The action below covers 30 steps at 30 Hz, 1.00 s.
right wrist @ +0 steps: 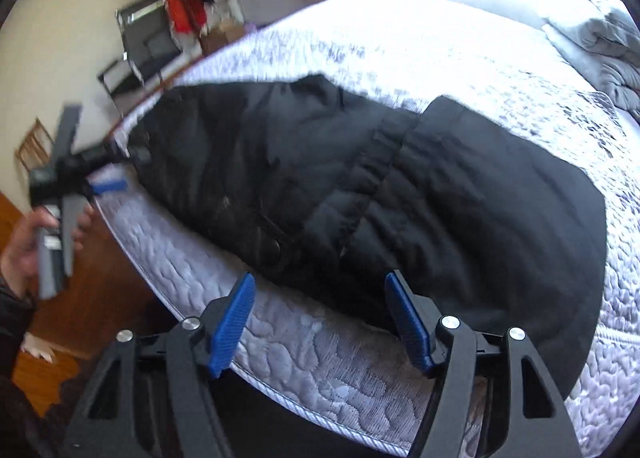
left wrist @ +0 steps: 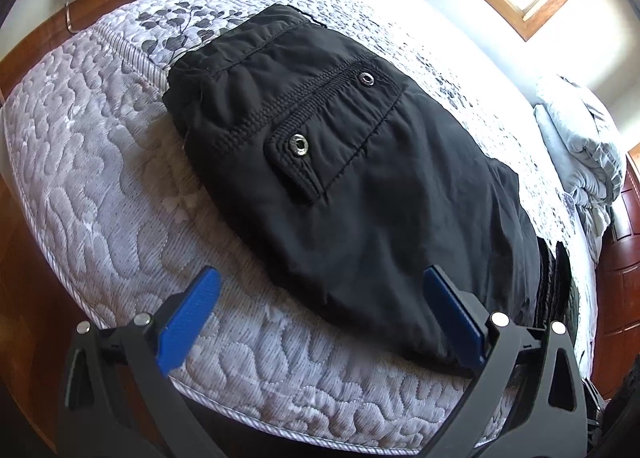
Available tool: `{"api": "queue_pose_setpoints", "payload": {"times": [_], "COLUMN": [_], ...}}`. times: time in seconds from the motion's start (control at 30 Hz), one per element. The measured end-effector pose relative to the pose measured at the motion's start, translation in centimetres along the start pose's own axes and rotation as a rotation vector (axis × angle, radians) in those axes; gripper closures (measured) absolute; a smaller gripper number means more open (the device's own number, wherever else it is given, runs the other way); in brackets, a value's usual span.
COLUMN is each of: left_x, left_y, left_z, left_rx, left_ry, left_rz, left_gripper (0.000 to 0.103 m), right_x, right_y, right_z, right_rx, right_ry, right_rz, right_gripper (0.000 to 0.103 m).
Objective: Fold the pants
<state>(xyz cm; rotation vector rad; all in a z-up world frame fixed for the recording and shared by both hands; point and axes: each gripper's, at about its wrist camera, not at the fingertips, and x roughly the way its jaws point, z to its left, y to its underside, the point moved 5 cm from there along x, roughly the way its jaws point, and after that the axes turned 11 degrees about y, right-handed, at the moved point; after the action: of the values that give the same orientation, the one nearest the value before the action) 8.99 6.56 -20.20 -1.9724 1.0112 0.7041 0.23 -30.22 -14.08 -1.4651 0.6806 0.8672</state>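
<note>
We see the quilted mattress (left wrist: 100, 186) carrying black pants (left wrist: 340, 186) folded along its near edge, our left gripper (left wrist: 320, 310) jaws wide with nothing clamped at one end, our right gripper (right wrist: 320, 322) jaws parted and empty over that same edge.
</note>
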Motion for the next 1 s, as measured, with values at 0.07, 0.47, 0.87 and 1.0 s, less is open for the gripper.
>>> {"api": "queue_pose_setpoints", "payload": {"times": [0.07, 0.47, 0.87, 1.0], "left_x": [0.1, 0.5, 1.1, 1.5], "left_y": [0.1, 0.7, 0.6, 0.6], "left_z": [0.1, 1.2, 0.8, 0.6], "left_rx": [-0.012, -0.043, -0.038, -0.036], "left_ry": [0.007, 0.003, -0.005, -0.007], "left_rz": [0.002, 0.015, 0.009, 0.01], "left_gripper": [0.002, 0.002, 0.002, 0.002], "right_x": [-0.2, 3.6, 2.9, 4.6], "right_y": [-0.3, -0.9, -0.6, 0.4], "right_z": [-0.5, -2.3, 2.3, 2.2], "right_rx": [0.029, 0.075, -0.095, -0.074], "right_ry": [0.012, 0.053, -0.038, -0.045], "right_rz": [-0.01, 0.083, 0.08, 0.11], "right_gripper": [0.035, 0.079, 0.094, 0.093]}}
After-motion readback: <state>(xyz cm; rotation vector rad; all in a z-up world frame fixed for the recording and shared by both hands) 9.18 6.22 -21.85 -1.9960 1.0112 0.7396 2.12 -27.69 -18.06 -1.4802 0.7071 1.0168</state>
